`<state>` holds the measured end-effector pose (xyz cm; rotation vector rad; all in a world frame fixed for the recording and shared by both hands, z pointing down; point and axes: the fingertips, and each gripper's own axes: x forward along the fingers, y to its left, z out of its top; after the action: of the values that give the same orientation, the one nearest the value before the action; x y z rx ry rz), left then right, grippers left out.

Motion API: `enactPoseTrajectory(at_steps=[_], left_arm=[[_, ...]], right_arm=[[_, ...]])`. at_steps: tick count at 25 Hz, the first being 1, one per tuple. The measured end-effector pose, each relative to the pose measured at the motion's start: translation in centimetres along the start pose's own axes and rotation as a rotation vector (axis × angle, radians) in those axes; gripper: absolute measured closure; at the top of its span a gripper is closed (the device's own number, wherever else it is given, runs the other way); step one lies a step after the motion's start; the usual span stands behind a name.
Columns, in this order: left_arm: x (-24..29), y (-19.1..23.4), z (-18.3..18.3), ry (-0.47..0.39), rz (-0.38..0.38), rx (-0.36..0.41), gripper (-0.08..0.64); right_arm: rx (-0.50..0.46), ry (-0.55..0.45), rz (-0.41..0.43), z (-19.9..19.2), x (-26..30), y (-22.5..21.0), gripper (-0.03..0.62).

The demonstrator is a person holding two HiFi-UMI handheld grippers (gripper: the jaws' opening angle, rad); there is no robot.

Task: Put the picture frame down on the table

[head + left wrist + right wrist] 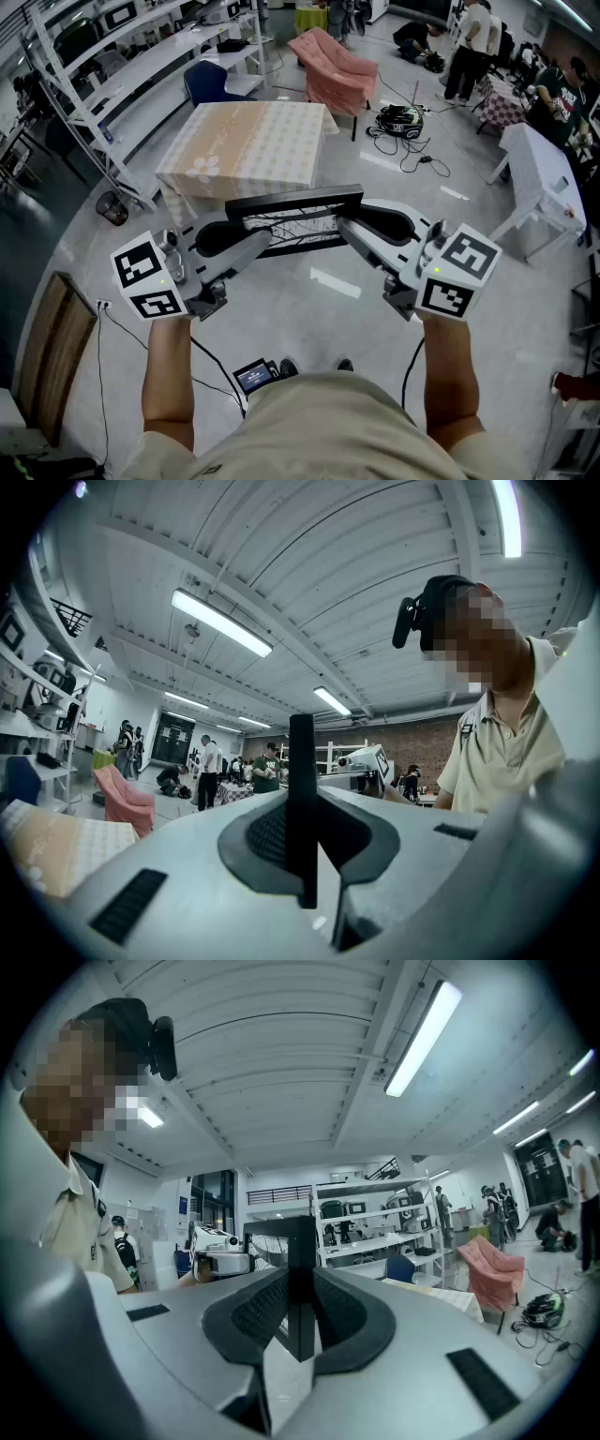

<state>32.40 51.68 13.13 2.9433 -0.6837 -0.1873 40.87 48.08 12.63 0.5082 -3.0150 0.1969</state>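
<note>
I've got the picture frame [309, 199] hanging in the air at the middle of the head view, one jaw-pair on each end. The left gripper [236, 236] is clamped nearly flat on the frame's left edge. The right gripper [354, 225] bites the right edge, its jaws narrow on the thin bar. I hold both ends because the frame is wide, thin and flat, and a single grip would let it swing or twist. With two grips it stays level across.

Each gripper view shows the dark edge standing straight up between my black ribbed pads [262, 832]. Those ribs should bite well on a smooth, hard, square-cut moulding. The frame is black, and the panel inside shows pale with a fine dark branching pattern.

The table [246, 141] sits above the frame in the head view, upper centre, draped in a beige checked cloth that looks soft and flat. The frame is not over it yet, with shiny floor showing below. I judge the carry is under way and the set-down is yet to do.
</note>
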Motion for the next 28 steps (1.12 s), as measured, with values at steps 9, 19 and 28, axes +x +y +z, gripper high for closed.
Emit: enactPoseTrajectory(at_steps=[9, 19, 28], left_arm=[[0.1, 0.4, -0.4, -0.001, -0.007, -0.01, 0.518], [-2.2, 4.6, -1.4, -0.002, -0.041, -0.032, 0.518], [-1.1, 11.7, -1.9, 0.002, -0.02, -0.072, 0.518]], right_arm=[[0.006, 0.003, -0.002, -0.3, 0.1, -0.2, 0.52], [0.034, 0.007, -0.022, -1.6, 4.1, -1.0, 0.52], [0.055, 0.026, -0.003, -1.8, 8.3, -7.0, 0.52]])
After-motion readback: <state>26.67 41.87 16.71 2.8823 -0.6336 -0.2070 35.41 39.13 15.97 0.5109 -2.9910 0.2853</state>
